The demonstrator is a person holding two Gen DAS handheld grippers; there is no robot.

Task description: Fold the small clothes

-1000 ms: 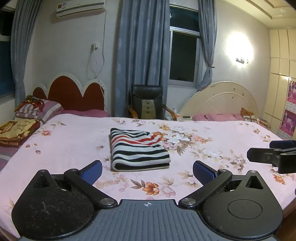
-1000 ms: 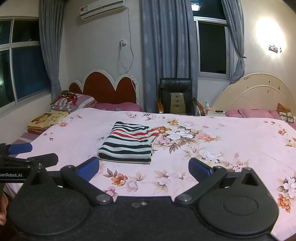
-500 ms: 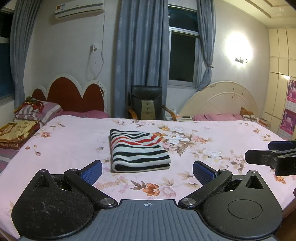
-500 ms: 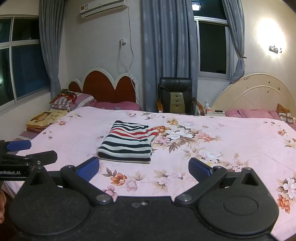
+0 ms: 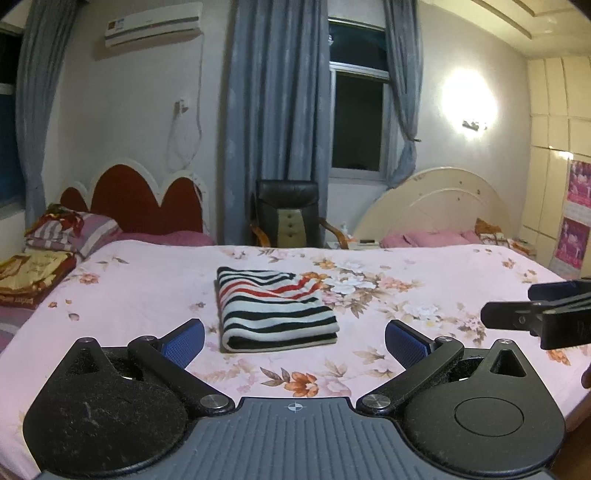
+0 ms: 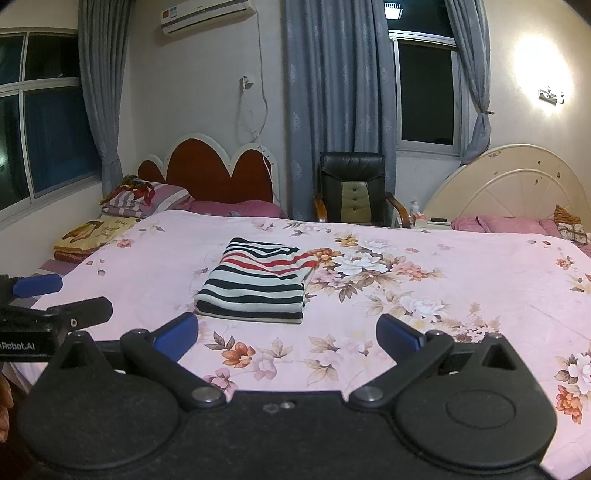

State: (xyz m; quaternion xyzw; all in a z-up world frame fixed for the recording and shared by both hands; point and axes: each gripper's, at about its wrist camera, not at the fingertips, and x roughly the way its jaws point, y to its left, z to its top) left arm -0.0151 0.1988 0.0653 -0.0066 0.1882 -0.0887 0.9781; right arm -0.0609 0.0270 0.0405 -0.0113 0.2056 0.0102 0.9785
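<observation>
- Left hand-held gripper (image 5: 294,341): blue-padded fingers spread wide, empty, held above the near edge of the bed (image 5: 461,273).
- Folded striped garment (image 5: 273,308): flat on the floral bedspread, ahead of both tools, touching neither.
- Right hand-held gripper (image 6: 287,334): fingers likewise spread apart, holding nothing.

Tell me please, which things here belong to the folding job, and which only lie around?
Belong to the job:
striped garment, folded, on the floral bedsheet
left gripper, open
right gripper, open

Only lying around:
office chair
striped pillow
yellow folded blanket
air conditioner
</observation>
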